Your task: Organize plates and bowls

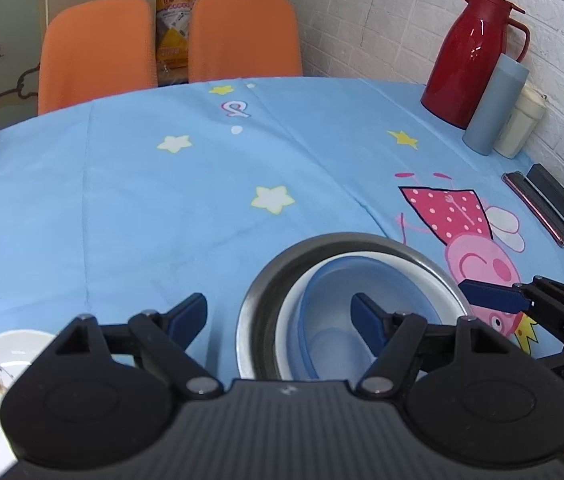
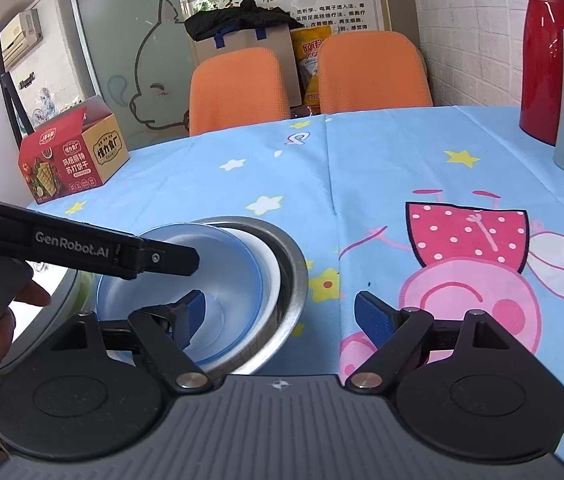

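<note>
Here our left claw point(image 1: 280, 312), jaws apart and empty, straddles the near rim of the nested translucent blue plastic bowl point(image 1: 333, 320). Our right claw point(image 2: 280, 314), also apart and empty, has that stack to its left.

Blue bowl point(image 1: 333, 320), white bowl point(image 1: 289, 320), steel bowl point(image 1: 258, 300); starry blue tablecloth point(image 1: 142, 200).

Blue cartoon tablecloth point(image 1: 162, 208), 2 orange chairs point(image 1: 96, 48), red thermos point(image 1: 469, 56), blue tumbler point(image 1: 493, 106), snack box point(image 2: 72, 156)
</note>
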The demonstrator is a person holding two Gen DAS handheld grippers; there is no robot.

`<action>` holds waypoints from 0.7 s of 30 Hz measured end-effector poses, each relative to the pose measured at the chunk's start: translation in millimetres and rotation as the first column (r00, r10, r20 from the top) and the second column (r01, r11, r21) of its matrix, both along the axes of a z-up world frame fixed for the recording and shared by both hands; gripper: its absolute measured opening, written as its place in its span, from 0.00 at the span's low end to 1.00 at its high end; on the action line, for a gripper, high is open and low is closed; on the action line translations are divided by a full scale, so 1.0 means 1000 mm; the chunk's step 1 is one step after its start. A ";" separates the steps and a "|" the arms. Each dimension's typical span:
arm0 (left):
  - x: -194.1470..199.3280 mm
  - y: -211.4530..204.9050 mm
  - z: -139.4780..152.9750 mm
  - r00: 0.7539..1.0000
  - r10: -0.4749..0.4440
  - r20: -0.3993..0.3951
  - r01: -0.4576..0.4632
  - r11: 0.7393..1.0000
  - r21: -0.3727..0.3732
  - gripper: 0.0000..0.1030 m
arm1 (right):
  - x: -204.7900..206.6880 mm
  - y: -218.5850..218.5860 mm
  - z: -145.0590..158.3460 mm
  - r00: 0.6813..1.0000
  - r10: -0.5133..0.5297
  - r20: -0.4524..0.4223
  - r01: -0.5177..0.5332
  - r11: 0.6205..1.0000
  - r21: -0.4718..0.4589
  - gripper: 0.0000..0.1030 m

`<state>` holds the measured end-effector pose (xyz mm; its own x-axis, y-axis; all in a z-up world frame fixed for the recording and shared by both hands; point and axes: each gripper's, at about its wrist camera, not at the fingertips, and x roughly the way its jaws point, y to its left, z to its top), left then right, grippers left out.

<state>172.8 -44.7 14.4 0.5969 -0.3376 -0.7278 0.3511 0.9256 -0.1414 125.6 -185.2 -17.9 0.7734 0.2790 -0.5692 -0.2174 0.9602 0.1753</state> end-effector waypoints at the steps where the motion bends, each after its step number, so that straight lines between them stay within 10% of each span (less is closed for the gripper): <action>1: 0.000 -0.001 -0.002 1.000 -0.005 -0.003 0.005 1.000 0.008 0.70 | 0.002 0.002 -0.001 1.000 0.001 -0.005 -0.001 1.000 -0.002 1.00; 21: 0.010 -0.010 -0.017 0.999 -0.036 -0.037 0.038 0.998 0.041 0.71 | 0.012 0.019 -0.020 1.000 0.015 0.001 -0.015 1.000 0.018 1.00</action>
<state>182.5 -54.8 -2.9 0.5575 -0.3280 -0.7626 0.3805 0.9174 -0.1165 137.2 -166.0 -37.5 0.7696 0.3009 -0.5632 -0.2318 0.9535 0.1928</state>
